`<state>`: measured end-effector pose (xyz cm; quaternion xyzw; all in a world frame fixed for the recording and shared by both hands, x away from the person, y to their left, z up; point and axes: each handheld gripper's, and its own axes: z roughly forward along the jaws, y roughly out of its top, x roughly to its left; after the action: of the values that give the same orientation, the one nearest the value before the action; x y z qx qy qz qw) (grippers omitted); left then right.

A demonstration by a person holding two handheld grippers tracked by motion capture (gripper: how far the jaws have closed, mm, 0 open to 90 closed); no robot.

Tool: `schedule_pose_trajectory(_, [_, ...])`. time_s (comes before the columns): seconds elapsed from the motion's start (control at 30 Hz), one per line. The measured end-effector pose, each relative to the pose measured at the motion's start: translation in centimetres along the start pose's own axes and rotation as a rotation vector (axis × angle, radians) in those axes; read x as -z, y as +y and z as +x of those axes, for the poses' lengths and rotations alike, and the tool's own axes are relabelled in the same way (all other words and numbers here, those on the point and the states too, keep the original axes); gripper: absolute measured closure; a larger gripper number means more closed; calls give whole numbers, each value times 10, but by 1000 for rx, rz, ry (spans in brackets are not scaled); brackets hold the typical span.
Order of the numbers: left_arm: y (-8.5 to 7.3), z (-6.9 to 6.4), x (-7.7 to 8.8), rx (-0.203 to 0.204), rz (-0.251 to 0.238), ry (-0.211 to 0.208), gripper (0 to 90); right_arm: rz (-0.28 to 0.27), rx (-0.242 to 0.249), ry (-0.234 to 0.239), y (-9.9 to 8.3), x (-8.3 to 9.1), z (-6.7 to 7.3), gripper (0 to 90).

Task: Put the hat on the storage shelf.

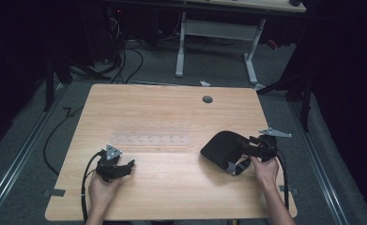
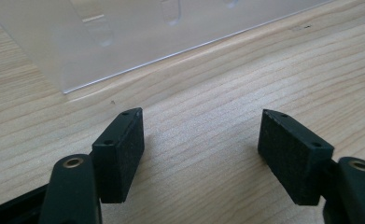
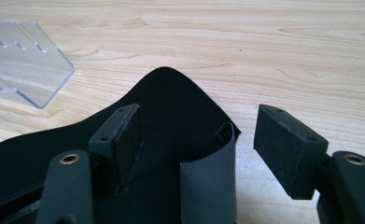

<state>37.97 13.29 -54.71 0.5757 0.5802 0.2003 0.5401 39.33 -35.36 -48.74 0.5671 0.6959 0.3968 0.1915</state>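
Black eye mask (image 3: 171,107) between wide-open right gripper (image 3: 199,154) jaws, ungripped.

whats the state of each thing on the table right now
black eye mask: lying flat on the table, strap looped up between the right gripper's open jaws
clear acrylic rack: resting untouched
left gripper: open, nothing between the jaws
right gripper: open

Bare worktop (image 1: 172,187) between my two hands, clear rack (image 1: 150,134) lying flat just ahead of my left jaws, black pad (image 1: 221,146) and its strap (image 3: 208,186) between my right jaws, open wood beyond.
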Motion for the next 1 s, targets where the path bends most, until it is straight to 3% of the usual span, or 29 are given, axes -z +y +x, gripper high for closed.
schedule_pose_trajectory(0.23, [0, 0, 0, -1, 0, 0, 320, 32, -18, 19, -3, -14, -2, 313])
schedule_pose_trajectory(0.33, [0, 0, 0, 1, 1, 0, 320, 44, -42, 59, -4, -18, -5, 331])
schedule_pose_trajectory(0.47, [0, 0, 0, 3, 0, 0, 319, 69, -37, 76, -8, -24, -7, 372])
schedule_pose_trajectory(0.73, [0, 0, 0, 3, -1, 0, 319, 77, -41, 111, -14, -28, -8, 464])
schedule_pose_trajectory(0.83, [0, 0, 0, 2, 0, 0, 319, 59, -55, 141, -16, -25, -12, 559])
schedule_pose_trajectory(1.0, [0, 0, 0, 2, 0, 0, 319, 47, -48, 170, -17, -19, -15, 640])
